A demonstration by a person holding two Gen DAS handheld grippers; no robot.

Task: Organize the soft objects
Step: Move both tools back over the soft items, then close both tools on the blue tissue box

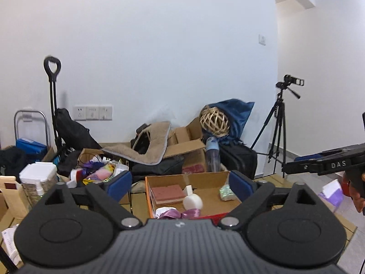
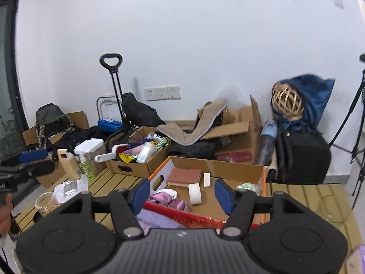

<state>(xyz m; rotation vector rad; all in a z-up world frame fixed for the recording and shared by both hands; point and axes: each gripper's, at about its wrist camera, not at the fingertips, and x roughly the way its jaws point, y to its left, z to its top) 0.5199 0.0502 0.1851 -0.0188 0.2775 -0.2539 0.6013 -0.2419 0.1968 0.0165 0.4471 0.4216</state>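
Left claw (image 1: 180, 183): my jaws stand wide apart, released. Nothing is between the blue pads (image 1: 119, 183), and they touch nothing.
Right claw (image 2: 181, 196): my jaws are also apart, but narrower than the left ones. Nothing is gripped; the pads (image 2: 141, 195) hang free above the box.
Pose of my hands: both claws point forward and a little down, raised over the near end of the box. In the left view the right claw shows at the right edge, with a hand (image 1: 357, 196) under it. In the right view the left claw shows at the left edge.
Table (image 2: 303, 194): wooden slats, it carries the boxes.
Cardboard box (image 2: 239, 166): open, with orange edge, directly in front of both claws.
Soft things: the red fringed cloth (image 2: 182, 214) and the lilac knitted cloth (image 2: 155, 219) lie at the near end of the box, just under the right claw. The shiny purple fabric (image 2: 168, 202) lies beside them, touching a white cloth (image 2: 168, 191).
Other things in the box: brown sponge block (image 2: 184, 177), tape roll (image 2: 195, 193), small green packet (image 2: 247, 186).
Glass bowl (image 2: 334, 207): on the table, right of the box.
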